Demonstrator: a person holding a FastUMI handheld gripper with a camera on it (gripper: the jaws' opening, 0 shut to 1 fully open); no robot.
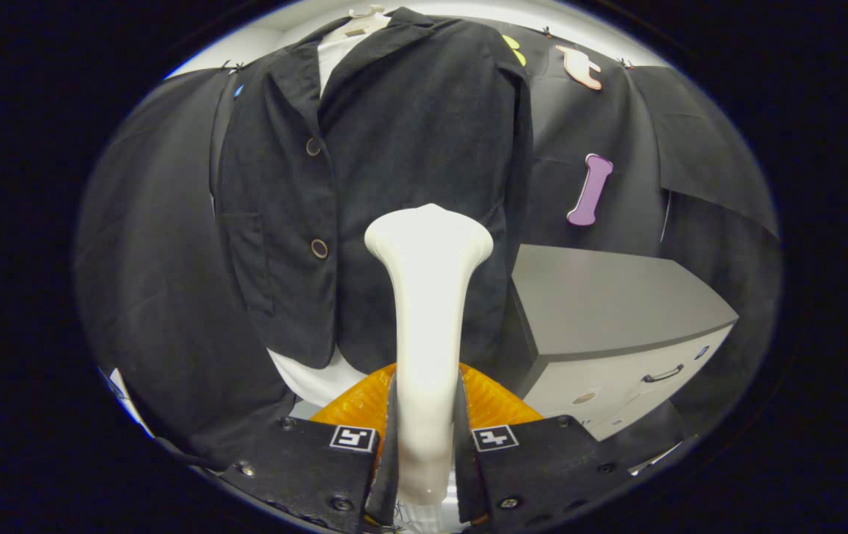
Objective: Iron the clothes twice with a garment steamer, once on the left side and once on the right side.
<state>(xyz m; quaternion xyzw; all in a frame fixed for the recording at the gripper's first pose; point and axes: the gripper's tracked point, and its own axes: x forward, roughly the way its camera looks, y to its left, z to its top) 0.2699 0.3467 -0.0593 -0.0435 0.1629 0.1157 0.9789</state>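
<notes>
Tool (pixel 427 437): we see its two fingers closed in from either side on the handle of the garment steamer, both pressing against it, with only the handle's width left between them.
Garment steamer (pixel 427 297): we hold it upright between the fingers; its pale handle rises straight ahead of them and flares into a broad head at the top.
Steamer head: it sits in front of the lower middle of the jacket, just to the side of the button line; we cannot tell whether it touches the cloth.
Jacket (pixel 409 148): dark, hanging upright beyond the steamer on a pale hanger, front facing us, lapels open at the top.
Buttons (pixel 319 248): we count two down the front edge, one near the chest and one lower, level with the steamer head.
Pocket: a flat patch pocket lies on the panel beside the lower button.
White garment (pixel 320 382): it shows at the jacket's neck opening and again below the hem.
Orange part (pixel 494 404): a ribbed orange piece sits low behind the handle, just beyond the fingers, spreading to both sides; we cannot tell what it belongs to.
Cabinet (pixel 602 297): grey top, pale drawer fronts with a dark handle, standing beside the jacket and near its hem.
Backdrop: black cloth hangs behind and around the jacket.
</notes>
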